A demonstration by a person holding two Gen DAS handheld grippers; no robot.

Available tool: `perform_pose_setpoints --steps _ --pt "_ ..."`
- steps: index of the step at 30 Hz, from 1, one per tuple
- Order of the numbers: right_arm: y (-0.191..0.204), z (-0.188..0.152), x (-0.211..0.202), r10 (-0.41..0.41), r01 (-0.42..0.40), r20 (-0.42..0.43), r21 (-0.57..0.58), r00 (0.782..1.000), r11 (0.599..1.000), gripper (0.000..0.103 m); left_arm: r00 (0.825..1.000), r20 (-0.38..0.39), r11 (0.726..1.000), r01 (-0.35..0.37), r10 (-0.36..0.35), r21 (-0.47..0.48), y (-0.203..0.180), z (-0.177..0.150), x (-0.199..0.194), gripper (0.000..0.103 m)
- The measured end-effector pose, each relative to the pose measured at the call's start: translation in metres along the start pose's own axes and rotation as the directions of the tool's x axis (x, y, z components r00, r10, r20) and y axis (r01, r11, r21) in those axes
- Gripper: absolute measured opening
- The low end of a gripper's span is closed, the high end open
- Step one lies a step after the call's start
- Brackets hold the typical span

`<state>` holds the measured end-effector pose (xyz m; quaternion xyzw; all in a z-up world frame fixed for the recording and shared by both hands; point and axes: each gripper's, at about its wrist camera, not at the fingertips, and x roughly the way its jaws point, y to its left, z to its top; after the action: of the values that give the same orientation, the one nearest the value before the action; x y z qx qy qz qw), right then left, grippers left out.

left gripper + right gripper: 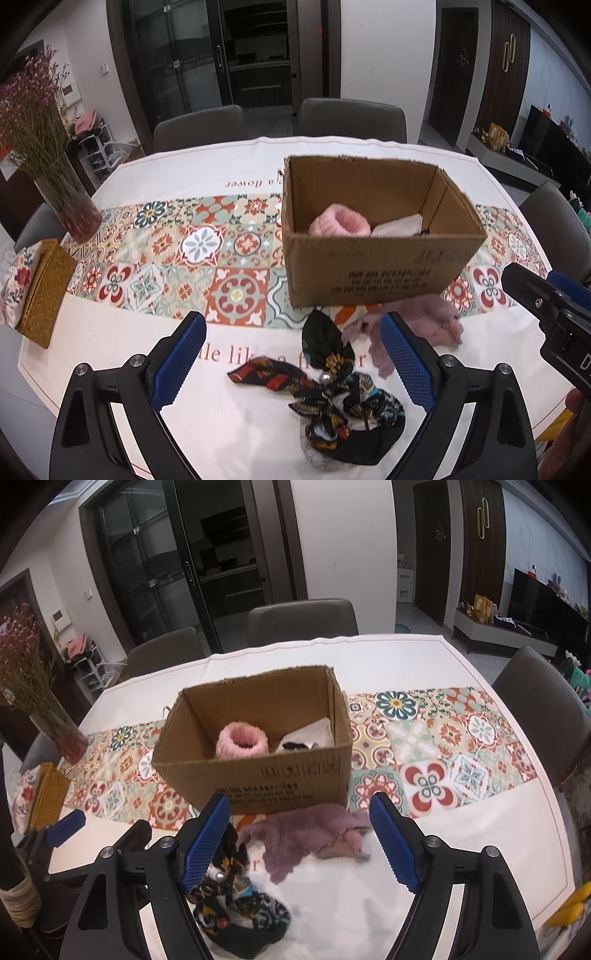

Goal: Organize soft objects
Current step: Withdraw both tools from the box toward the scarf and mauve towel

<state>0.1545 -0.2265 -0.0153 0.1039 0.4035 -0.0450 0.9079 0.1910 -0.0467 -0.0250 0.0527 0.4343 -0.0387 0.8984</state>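
Left wrist view. Left gripper [291, 365]: blue-padded fingers [179, 360] spread wide, nothing between the pads, poised over the table [110, 354]. Dark patterned scarf [325, 391]: crumpled on the white cloth between and below the fingers, with a pearl bead at its knot. Mauve fuzzy cloth [424, 321]: lying flat just in front of the cardboard box [369, 266], partly behind the right-hand finger. Box: open-topped, standing on the tiled-pattern runner [166, 258]; inside it a pink fluffy band [338, 223] and a white item [400, 225]. Vase of dried flowers [70, 199] and woven tissue holder [46, 291]: at the left edge of the table. Right gripper [546, 299]: enters at the right edge.

Right wrist view. Right gripper [303, 845]: fingers [205, 843] set wide apart, empty. Mauve fuzzy cloth [306, 834]: between them on the table, near the box [258, 775]. Scarf [236, 901]: lower left, partly under the left-hand finger. Pink band [240, 740]: in the box.
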Motion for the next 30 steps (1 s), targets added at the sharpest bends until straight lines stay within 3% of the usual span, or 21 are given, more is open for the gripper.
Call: perform_pose_setpoints --steps 14,30 --pt "-0.018 -0.042 0.005 -0.024 0.024 -0.035 0.018 0.999 1.0 0.079 0.998 -0.062 0.999 0.016 -0.013 0.036 -0.014 -0.044 0.013 0.096" --pt "-0.035 -0.06 0.028 -0.051 0.053 -0.08 0.021 0.995 0.998 0.079 0.99 -0.137 0.999 0.047 -0.043 0.024 -0.032 -0.068 0.043 0.096"
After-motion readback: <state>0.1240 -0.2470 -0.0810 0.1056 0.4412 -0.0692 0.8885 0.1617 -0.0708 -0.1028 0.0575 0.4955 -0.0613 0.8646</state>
